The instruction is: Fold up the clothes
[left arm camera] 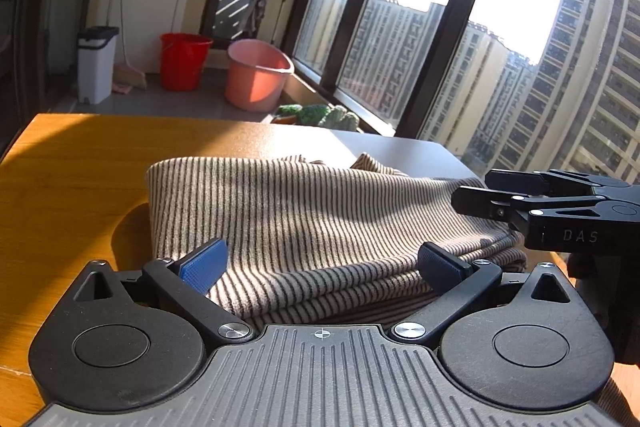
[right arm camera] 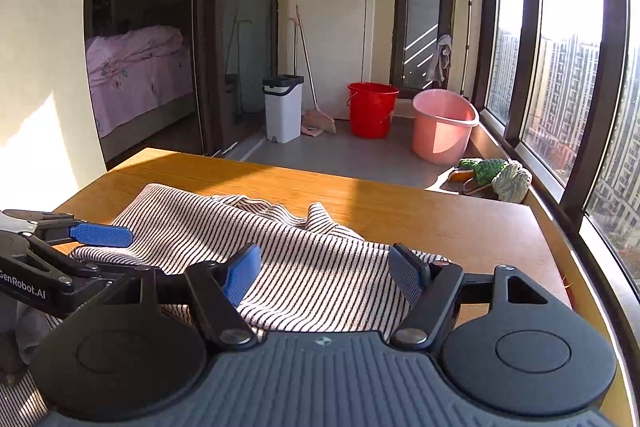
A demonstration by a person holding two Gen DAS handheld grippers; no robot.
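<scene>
Both sets of fingers stand apart, gripping nothing: the left gripper (left arm camera: 324, 267) and right gripper (right arm camera: 324, 273) each straddle the near edge of the folded striped garment (left arm camera: 288, 203). It lies on the wooden desk (left arm camera: 72, 179), stretching ahead of the fingers; beyond it, 2 buckets (right arm camera: 408, 119) stand on the floor.

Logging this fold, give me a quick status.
Left tool open, right tool open, both low over the striped garment. Garment partly folded on the wooden table. Nothing in the way.

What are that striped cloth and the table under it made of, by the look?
Striped cloth: a soft knit, probably cotton or similar, matte; it drapes and stacks in limp layers. Table: wood or wood-look laminate, with grain lines and a smooth, slightly glossy sheen in the sun.
</scene>
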